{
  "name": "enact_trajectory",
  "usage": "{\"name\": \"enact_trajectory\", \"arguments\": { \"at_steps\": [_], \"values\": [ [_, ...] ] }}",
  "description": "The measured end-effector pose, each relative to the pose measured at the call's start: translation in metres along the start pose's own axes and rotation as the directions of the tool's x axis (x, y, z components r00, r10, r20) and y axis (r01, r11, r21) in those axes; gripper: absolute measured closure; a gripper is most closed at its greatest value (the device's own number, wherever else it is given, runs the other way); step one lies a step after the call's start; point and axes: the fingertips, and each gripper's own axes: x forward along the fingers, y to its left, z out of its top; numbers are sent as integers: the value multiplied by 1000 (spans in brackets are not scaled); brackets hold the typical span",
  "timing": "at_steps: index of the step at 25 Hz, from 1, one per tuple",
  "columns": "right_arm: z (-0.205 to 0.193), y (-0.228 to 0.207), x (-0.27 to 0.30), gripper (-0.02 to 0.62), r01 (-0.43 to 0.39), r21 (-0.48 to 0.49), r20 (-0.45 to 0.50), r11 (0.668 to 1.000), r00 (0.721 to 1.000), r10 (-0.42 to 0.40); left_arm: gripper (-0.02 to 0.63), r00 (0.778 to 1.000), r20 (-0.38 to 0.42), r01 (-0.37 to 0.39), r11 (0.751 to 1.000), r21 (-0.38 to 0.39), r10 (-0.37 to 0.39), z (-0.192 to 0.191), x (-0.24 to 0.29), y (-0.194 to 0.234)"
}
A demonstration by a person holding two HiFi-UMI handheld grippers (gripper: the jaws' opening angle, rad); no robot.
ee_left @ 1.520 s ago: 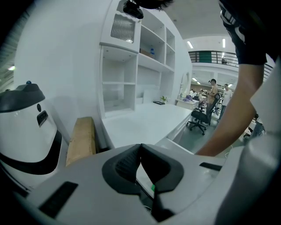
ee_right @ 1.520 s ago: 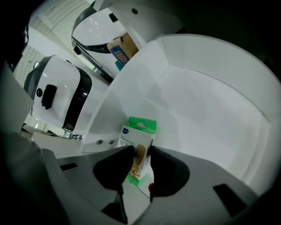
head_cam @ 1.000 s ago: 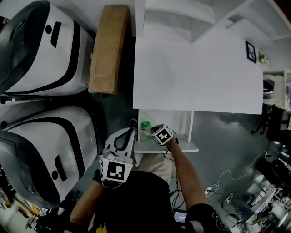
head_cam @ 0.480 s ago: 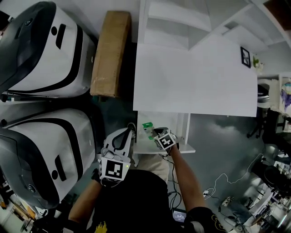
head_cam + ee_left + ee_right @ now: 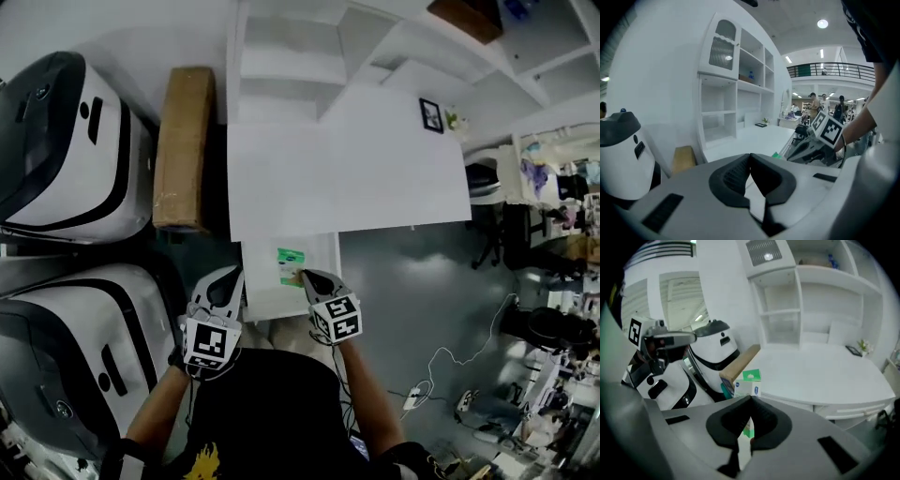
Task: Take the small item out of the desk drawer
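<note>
In the right claw [image 5: 750,399]: a small box [image 5: 748,382], pinched
White and green, poking beyond the tips; left claw [image 5: 750,155] closed, empty.

White counter [image 5: 347,178]: top bare except for a small black picture frame [image 5: 432,114] and a little potted plant [image 5: 453,120], side by side near its far right corner.
White drawer [image 5: 267,292]: pulled open under the front edge, with a green-and-white box [image 5: 291,265] over it; whether the box is resting or lifted cannot be told.
Grey floor [image 5: 412,272]: a long cardboard box [image 5: 183,150] and two white-and-black machines [image 5: 66,150] stand beside the counter.
</note>
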Motion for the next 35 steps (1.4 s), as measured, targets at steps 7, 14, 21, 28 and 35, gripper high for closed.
{"name": "enact_trajectory", "arguments": {
  "at_steps": [7,14,21,28,35],
  "values": [
    [73,-26,-147,578,11,10,311,1000,950,-14,592,996,80,-52,992,116,43,89,0,-58],
    [130,-52,-268,578,0,-38,544,999,839,20,592,970,147,-204,976,72,192,155,-27,-96],
    [169,-73,-354,580,52,-96,681,994,731,27,592,952,220,-236,968,87,212,207,-34,-137],
    [172,-80,-378,580,57,-81,726,995,687,20,592,945,246,-243,965,97,213,222,-33,-144],
    [183,-73,-389,580,47,-114,753,992,655,56,592,938,269,-253,962,108,217,237,-31,-140]
  ]
}}
